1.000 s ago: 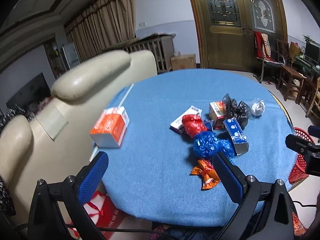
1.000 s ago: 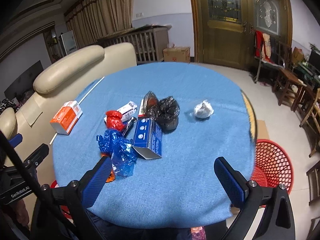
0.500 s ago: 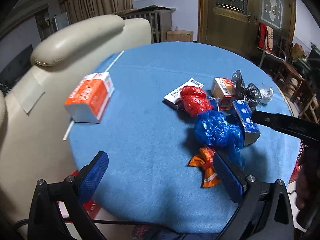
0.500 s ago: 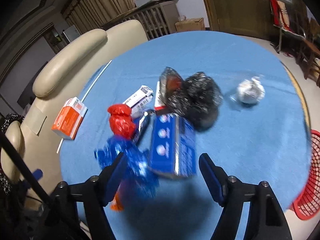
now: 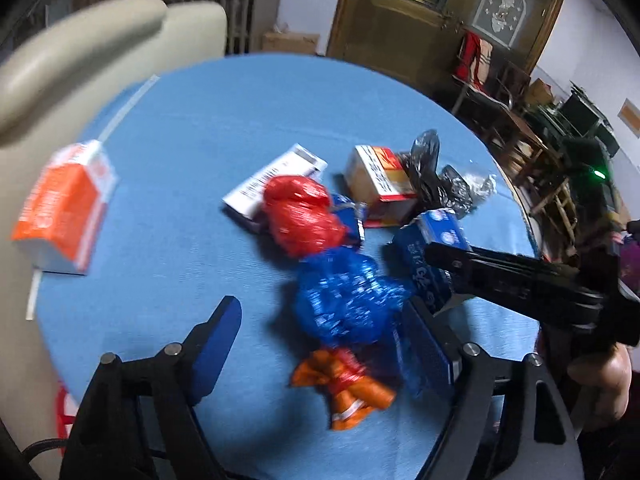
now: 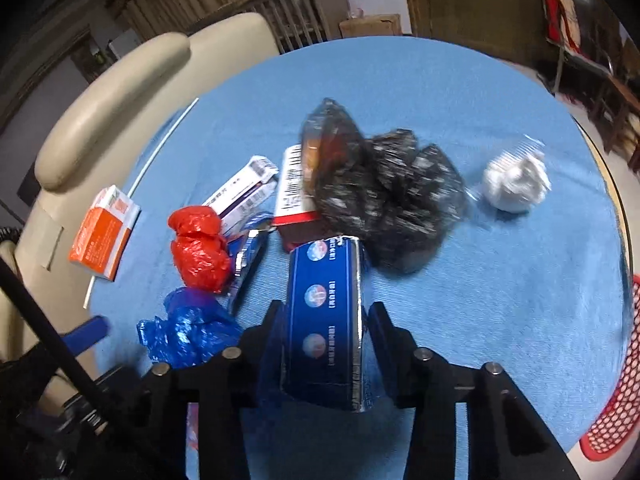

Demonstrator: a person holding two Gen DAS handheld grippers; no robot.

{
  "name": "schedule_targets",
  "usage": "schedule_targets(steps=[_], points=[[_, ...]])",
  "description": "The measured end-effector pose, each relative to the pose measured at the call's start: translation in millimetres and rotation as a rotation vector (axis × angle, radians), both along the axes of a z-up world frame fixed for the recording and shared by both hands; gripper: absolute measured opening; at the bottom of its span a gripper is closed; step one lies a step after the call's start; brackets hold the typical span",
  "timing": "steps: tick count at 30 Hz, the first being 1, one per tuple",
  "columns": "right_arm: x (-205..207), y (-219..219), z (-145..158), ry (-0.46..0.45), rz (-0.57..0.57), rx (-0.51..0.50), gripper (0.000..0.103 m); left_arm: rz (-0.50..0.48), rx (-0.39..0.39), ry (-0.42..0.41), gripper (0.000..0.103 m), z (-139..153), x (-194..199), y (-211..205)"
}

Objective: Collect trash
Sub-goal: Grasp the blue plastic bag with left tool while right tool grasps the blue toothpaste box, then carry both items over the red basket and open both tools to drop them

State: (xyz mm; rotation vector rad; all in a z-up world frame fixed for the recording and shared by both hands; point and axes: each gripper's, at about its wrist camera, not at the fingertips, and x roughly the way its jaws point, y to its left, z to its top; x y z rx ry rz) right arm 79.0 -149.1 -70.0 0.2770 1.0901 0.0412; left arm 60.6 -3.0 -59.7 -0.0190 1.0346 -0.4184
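Ahead of your right gripper (image 6: 324,344) the round table's blue cloth (image 6: 500,280) carries a blue carton (image 6: 326,320) between its fingers, black bag (image 6: 400,208) beyond, white wad (image 6: 516,180) far right, orange box (image 6: 102,232) far left.

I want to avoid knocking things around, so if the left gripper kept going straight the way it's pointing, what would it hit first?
Most likely the crumpled blue plastic bag, which lies dead ahead between the closing jaws of the left gripper. The orange wrapper sits nearer but lower, so depth is unclear; it could touch first.
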Motion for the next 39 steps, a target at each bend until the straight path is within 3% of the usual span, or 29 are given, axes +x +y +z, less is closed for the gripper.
schedule_targets(steps=[3,4,5,9,14,19,25,39], points=[[-11,-17,-1,0.005,-0.024,0.069,0.042,-0.03,-0.034,0.053,0.074,-10,12,-12],[-17,-22,-2,0.003,-0.029,0.092,0.042,-0.035,-0.04,0.074,0.058,-14,15,-16],[-23,-26,-1,0.001,-0.032,0.111,0.042,-0.041,-0.043,0.096,0.048,-18,18,-21],[-50,-44,3,-0.023,-0.047,0.172,0.042,-0.051,-0.045,0.073,0.04,-16,14,-31],[-80,-69,15,-0.068,-0.09,0.213,0.042,-0.078,-0.023,0.027,0.019,-10,0,-47],[-112,-104,28,-0.143,-0.142,0.211,0.042,-0.108,-0.016,-0.016,0.014,2,-20,-64],[-148,-151,32,-0.212,-0.244,0.196,0.042,-0.209,-0.016,-0.089,0.014,30,-44,-102],[-240,-277,14,-0.22,-0.606,0.192,0.043,-0.532,0.005,-0.095,0.014,27,-76,-275]])
